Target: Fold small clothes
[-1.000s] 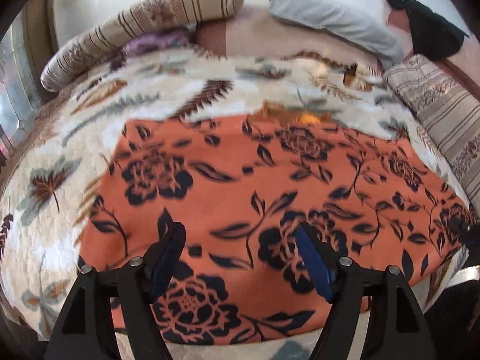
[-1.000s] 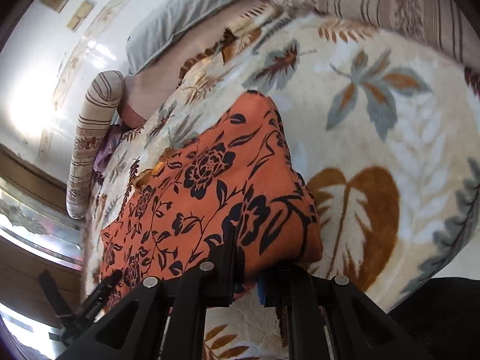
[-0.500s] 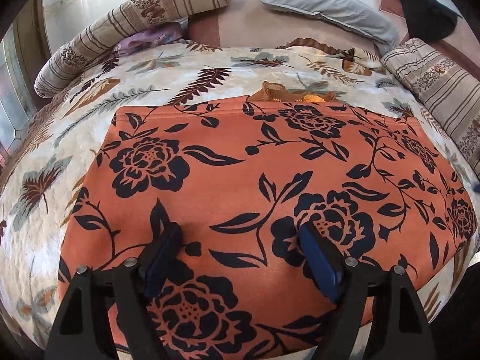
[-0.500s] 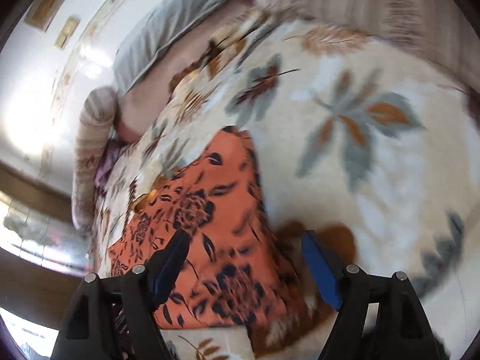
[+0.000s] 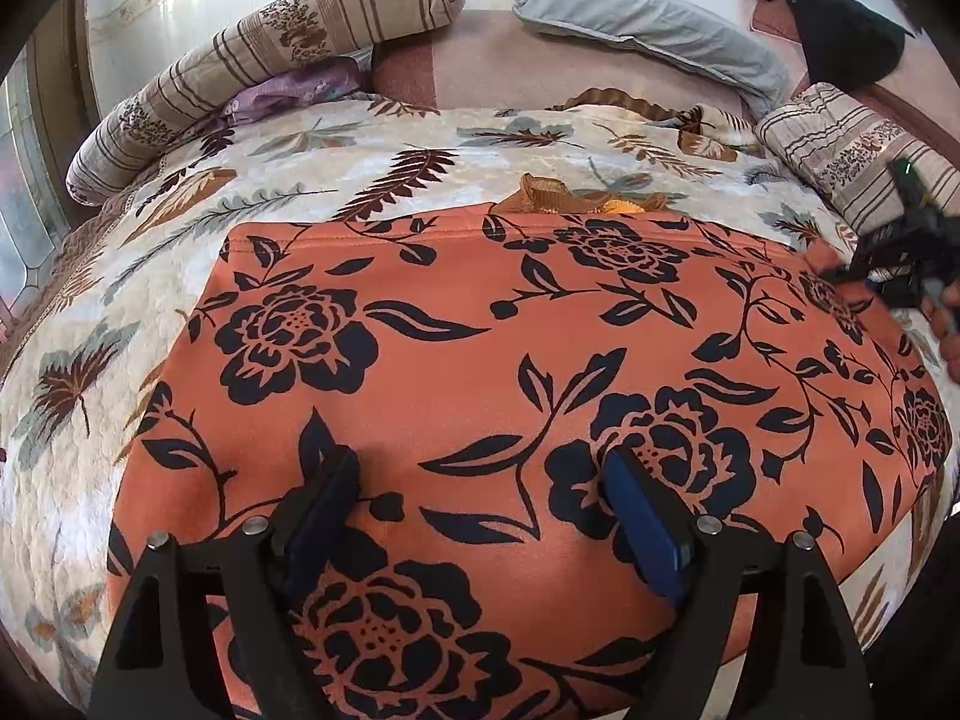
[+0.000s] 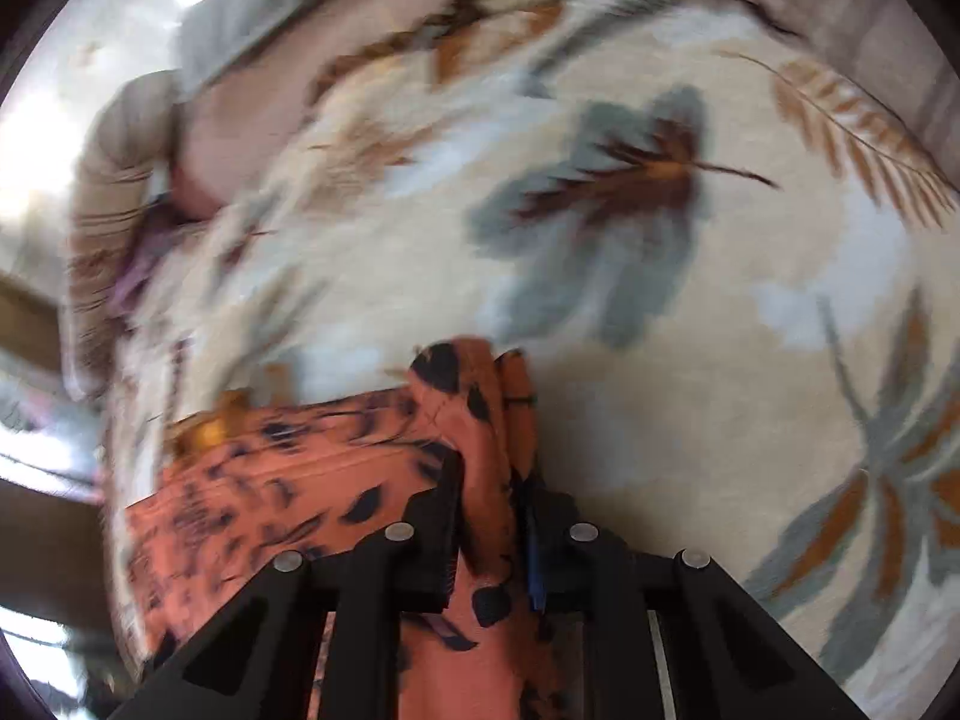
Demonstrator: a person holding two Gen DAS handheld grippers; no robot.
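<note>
An orange garment with black flowers lies spread flat on the bed. My left gripper is open, low over the garment's near middle, with fabric between its blue pads. My right gripper is shut on the garment's far right corner, which bunches up between the fingers. It also shows in the left wrist view at the garment's right edge. The right wrist view is blurred.
The bed has a cream leaf-print cover. A striped bolster, a grey pillow, a striped cushion and a black cloth lie along the back. An orange-gold fabric piece peeks out behind the garment.
My right gripper opened, moved to the garment's far right corner and shut on it. My left gripper moved in lower over the garment, still open.
</note>
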